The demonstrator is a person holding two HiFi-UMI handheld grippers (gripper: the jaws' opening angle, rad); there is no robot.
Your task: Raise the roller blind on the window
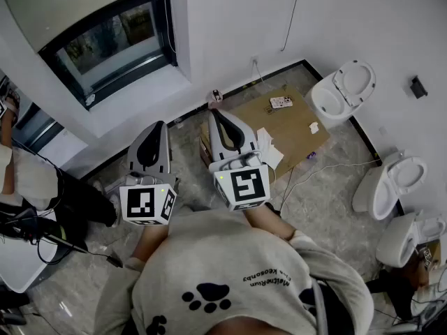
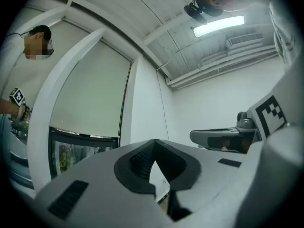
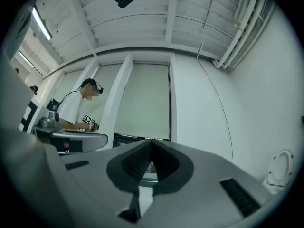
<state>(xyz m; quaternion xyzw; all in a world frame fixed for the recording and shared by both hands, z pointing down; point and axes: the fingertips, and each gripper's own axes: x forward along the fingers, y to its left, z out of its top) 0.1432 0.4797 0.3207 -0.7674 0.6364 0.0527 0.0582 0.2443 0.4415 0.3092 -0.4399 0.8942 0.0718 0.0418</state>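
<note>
We hold left gripper (image 1: 160, 125) and right gripper (image 1: 213, 113) clenched on nothing, side by side, short of the blind (image 3: 145, 101) ahead, likely lining up before reaching.

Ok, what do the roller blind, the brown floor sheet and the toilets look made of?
Roller blind: probably fabric, matte pale grey-green, no glare. Brown sheet: looks like cardboard, dull tan, lying flat. Toilets: likely glazed ceramic, smooth glossy white.
</note>
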